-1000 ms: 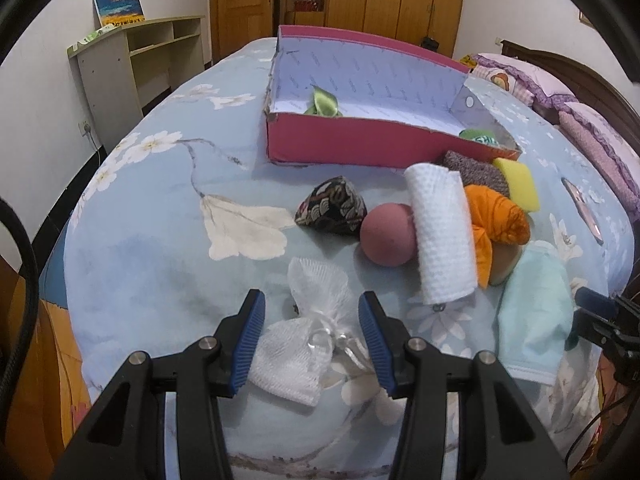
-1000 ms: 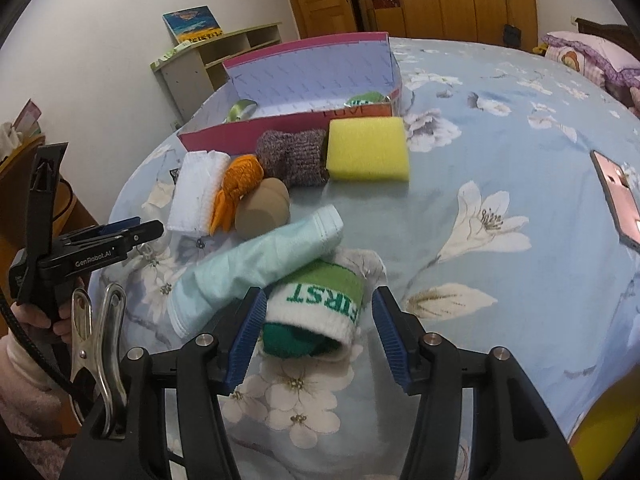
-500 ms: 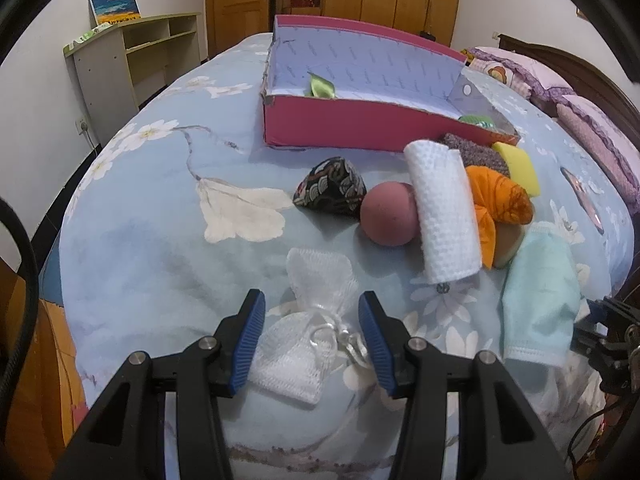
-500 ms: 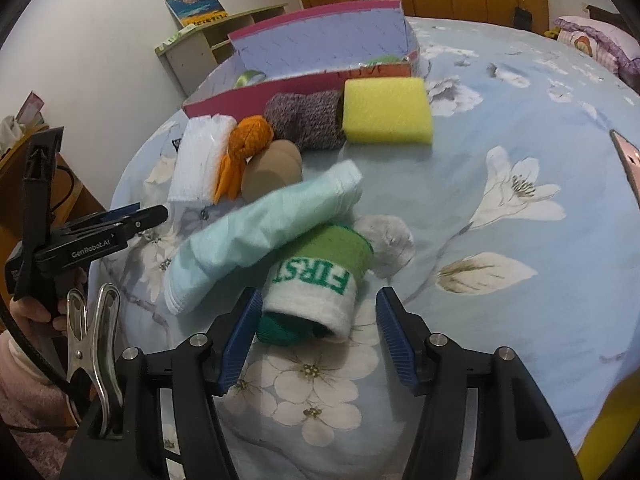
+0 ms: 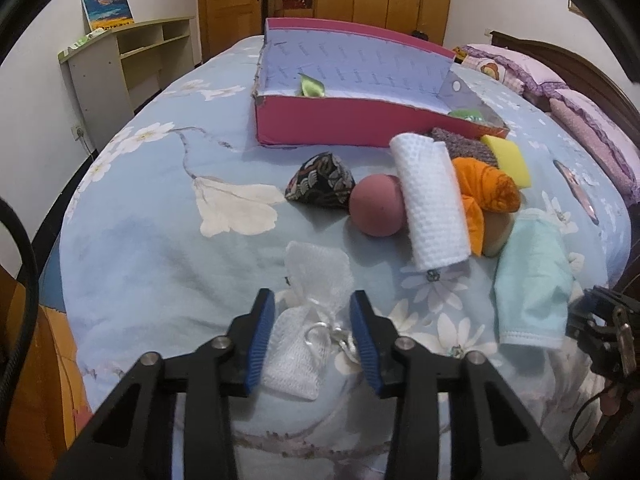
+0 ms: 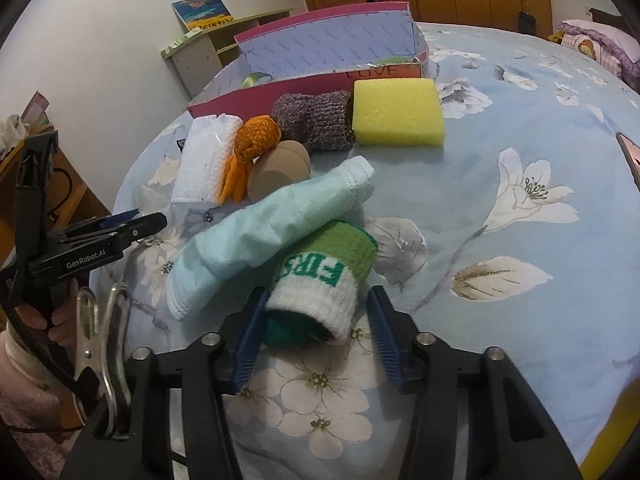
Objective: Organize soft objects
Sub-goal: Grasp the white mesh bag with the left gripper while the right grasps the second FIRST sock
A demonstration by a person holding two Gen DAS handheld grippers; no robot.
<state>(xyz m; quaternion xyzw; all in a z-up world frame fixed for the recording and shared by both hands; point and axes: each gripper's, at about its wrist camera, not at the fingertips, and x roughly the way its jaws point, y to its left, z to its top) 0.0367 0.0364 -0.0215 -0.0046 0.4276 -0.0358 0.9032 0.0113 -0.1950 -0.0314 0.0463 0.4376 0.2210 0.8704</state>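
On the flowered bedspread, my left gripper point(image 5: 312, 296) straddles a white mesh pouch point(image 5: 308, 320) tied with ribbon. Its jaws are closing, with the blue pads close beside the pouch and no visible squeeze. My right gripper point(image 6: 319, 291) is also closing, around a rolled green and white sock point(image 6: 320, 280). The left pad meets the sock and a gap shows at the right pad. Past both lies a pink box point(image 5: 340, 120) with a lilac lining, holding a green ribbon bow and another green item.
Between the grippers and the box lie a mint cloth point(image 6: 272, 224), white towel roll point(image 5: 432, 208), pink ball point(image 5: 376, 210), patterned pouch point(image 5: 320, 180), orange cloth point(image 5: 488, 188), knitted piece point(image 6: 316, 120) and yellow sponge point(image 6: 398, 112). A phone point(image 6: 630, 156) lies right. The bed's edge is just beneath both grippers.
Both pairs of jaws have narrowed, the left around the mesh pouch and the right around the sock. Neither hand has shifted noticeably, and the pouch and sock lie where they were.
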